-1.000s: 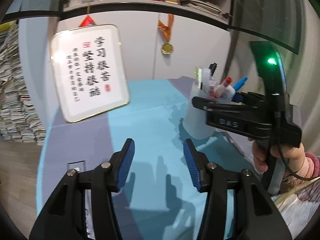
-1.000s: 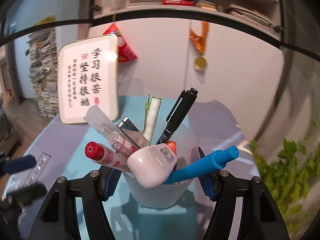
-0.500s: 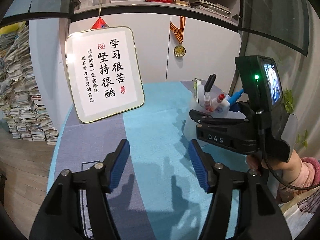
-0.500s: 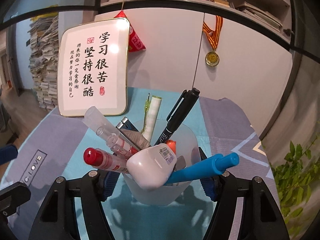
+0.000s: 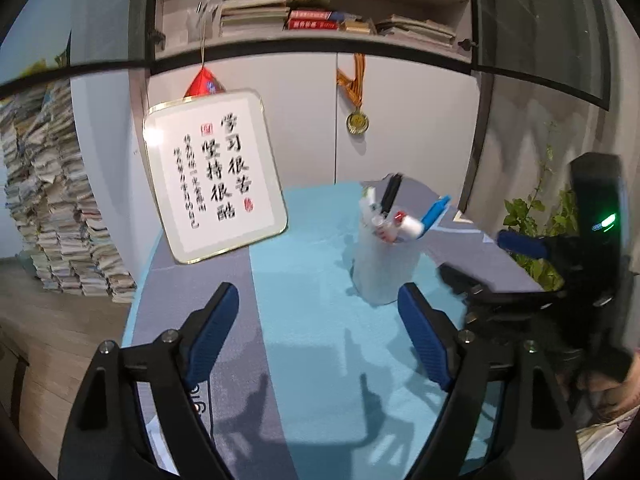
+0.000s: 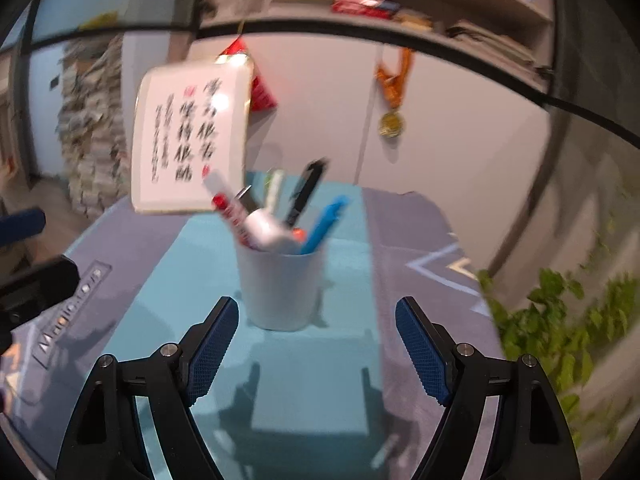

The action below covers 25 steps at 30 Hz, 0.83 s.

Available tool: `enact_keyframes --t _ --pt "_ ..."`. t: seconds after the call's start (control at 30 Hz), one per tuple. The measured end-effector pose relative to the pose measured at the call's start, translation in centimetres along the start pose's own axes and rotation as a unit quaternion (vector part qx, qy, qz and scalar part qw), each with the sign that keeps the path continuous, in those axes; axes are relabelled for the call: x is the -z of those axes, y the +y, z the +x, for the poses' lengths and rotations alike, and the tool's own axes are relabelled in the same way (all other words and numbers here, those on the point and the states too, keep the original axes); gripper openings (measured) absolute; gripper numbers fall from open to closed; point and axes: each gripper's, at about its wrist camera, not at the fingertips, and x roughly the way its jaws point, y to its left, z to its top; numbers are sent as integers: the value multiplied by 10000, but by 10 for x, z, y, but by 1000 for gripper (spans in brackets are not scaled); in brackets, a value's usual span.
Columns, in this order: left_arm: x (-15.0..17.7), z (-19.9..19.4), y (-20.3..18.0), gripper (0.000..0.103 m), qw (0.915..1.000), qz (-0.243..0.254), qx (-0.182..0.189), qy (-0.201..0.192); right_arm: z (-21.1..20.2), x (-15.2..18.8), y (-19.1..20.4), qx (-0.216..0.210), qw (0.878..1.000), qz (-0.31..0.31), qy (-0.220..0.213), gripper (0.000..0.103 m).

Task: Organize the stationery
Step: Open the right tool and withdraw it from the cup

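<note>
1. Pen cup, filled with stationery, upright on blue bench, just ahead of right tongs.
2. Right tongs wide, empty; left tongs likewise.
3. Step: cup apparently placed; next, probably, clear withdrawal without tipping.

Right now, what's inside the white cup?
The white cup holds a black marker, a blue pen, a red-capped pen, a pale green-tipped stick and a white rounded item. Their lower ends and the cup's bottom are hidden by its wall.
</note>
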Motion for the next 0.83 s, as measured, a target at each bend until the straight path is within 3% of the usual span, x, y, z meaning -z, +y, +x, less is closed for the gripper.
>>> enact_keyframes --t 0.2,0.3,0.47,0.83 --pt "-12 -35 -23 82 9996 49 -128 -232 -76 -18 -40 368 9947 912 -294 82" --pt "-17 -56 -32 92 9989 70 -190 -431 -112 -24 -54 370 9894 1299 -537 89" --pt "-22 -91 -45 101 9959 164 -370 -808 -156 -25 -49 586 9854 1205 -1048 90" --pt "-24 -132 -50 101 9911 146 -480 -1230 -192 -20 -39 427 9842 1077 -1338 90"
